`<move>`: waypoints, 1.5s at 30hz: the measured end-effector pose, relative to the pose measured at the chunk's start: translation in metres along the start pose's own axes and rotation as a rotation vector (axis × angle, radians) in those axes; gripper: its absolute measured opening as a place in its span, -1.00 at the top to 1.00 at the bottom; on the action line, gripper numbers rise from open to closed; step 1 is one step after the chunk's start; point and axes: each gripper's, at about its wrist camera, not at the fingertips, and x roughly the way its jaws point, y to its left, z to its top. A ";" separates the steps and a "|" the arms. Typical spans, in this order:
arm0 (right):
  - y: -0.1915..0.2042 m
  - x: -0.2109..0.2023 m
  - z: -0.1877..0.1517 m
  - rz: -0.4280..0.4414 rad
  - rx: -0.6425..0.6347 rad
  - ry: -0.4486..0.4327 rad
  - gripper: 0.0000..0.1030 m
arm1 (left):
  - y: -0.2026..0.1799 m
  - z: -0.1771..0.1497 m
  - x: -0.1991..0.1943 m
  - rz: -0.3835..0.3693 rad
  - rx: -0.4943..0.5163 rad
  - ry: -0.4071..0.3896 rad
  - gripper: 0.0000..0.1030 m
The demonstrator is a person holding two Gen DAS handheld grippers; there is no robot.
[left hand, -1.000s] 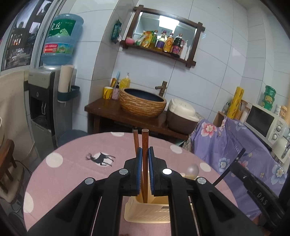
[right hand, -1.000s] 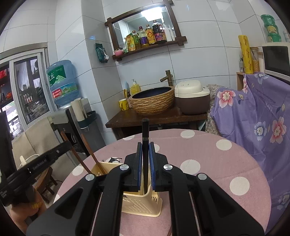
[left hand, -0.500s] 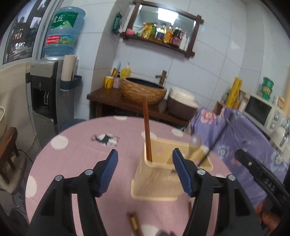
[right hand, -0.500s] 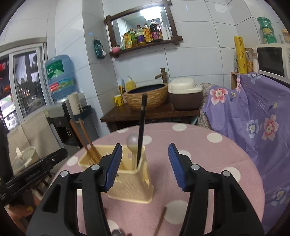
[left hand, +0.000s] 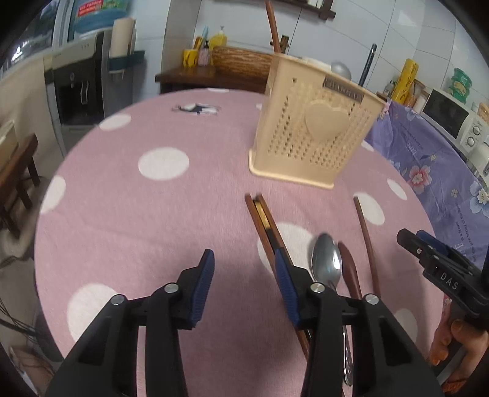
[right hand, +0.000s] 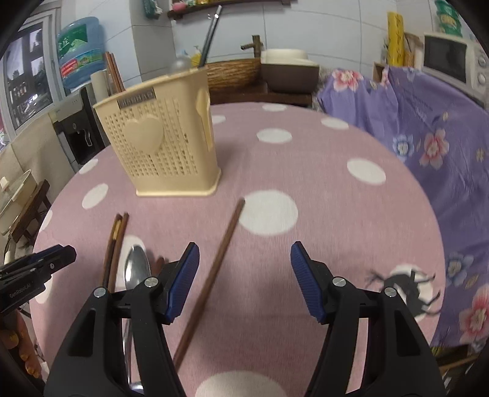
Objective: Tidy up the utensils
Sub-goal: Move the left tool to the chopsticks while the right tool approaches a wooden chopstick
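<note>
A cream perforated utensil holder [left hand: 311, 131] [right hand: 165, 143] stands on the pink dotted tablecloth and holds brown chopsticks [left hand: 273, 27] and a black-handled utensil [right hand: 209, 36]. In front of it lie a chopstick pair [left hand: 266, 226] [right hand: 114, 244], a metal spoon [left hand: 327, 262] [right hand: 136, 268], a brown wooden spoon [left hand: 350, 268] and a single chopstick [left hand: 366, 238] [right hand: 220, 262]. My left gripper [left hand: 244, 268] hovers low with its jaws closing on nothing, the pair just beside its right finger. My right gripper [right hand: 244, 268] is opening, the single chopstick lying below its jaws, untouched.
The round table [right hand: 336, 213] drops off at its edge all around. A purple floral cloth [right hand: 428, 128] covers furniture to the right. A water dispenser [left hand: 82, 79] and a wooden counter with a woven basin [left hand: 241, 61] stand behind. Each gripper shows in the other's view.
Both grippers were shut on utensils above the holder, the left on chopsticks, the right on a black handle. They let go into the holder, then dropped toward the table in front of it.
</note>
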 end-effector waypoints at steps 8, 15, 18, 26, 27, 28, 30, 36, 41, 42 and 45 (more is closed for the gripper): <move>0.003 -0.002 -0.012 0.022 0.007 0.019 -0.22 | -0.023 -0.014 0.012 0.029 0.089 0.021 0.31; 0.009 -0.001 -0.012 0.028 -0.004 0.028 -0.22 | -0.029 -0.022 0.021 0.082 0.124 0.025 0.33; 0.011 0.000 -0.012 0.026 -0.017 0.031 -0.22 | -0.030 -0.022 0.021 0.103 0.147 0.031 0.35; 0.004 0.004 -0.006 0.027 0.008 0.049 -0.22 | 0.001 -0.018 0.004 0.073 0.055 0.021 0.37; 0.005 0.006 -0.004 0.036 0.014 0.058 -0.22 | 0.002 -0.016 0.002 0.083 0.055 0.009 0.37; 0.006 0.008 -0.003 0.038 0.015 0.063 -0.22 | 0.002 -0.014 0.001 0.090 0.057 0.001 0.37; 0.011 0.012 0.001 0.026 0.003 0.071 -0.22 | 0.004 -0.009 0.002 0.093 0.046 0.001 0.37; 0.020 0.030 0.018 -0.008 0.014 0.110 -0.22 | 0.009 0.001 0.017 0.095 0.006 0.021 0.37; 0.031 0.048 0.031 -0.049 -0.007 0.140 0.01 | 0.008 0.005 0.024 0.101 -0.001 0.028 0.37; 0.033 0.055 0.033 -0.056 -0.008 0.159 0.04 | 0.008 0.005 0.026 0.106 -0.005 0.030 0.37; 0.034 0.066 0.035 -0.066 0.006 0.190 0.20 | 0.011 0.006 0.030 0.106 -0.023 0.041 0.37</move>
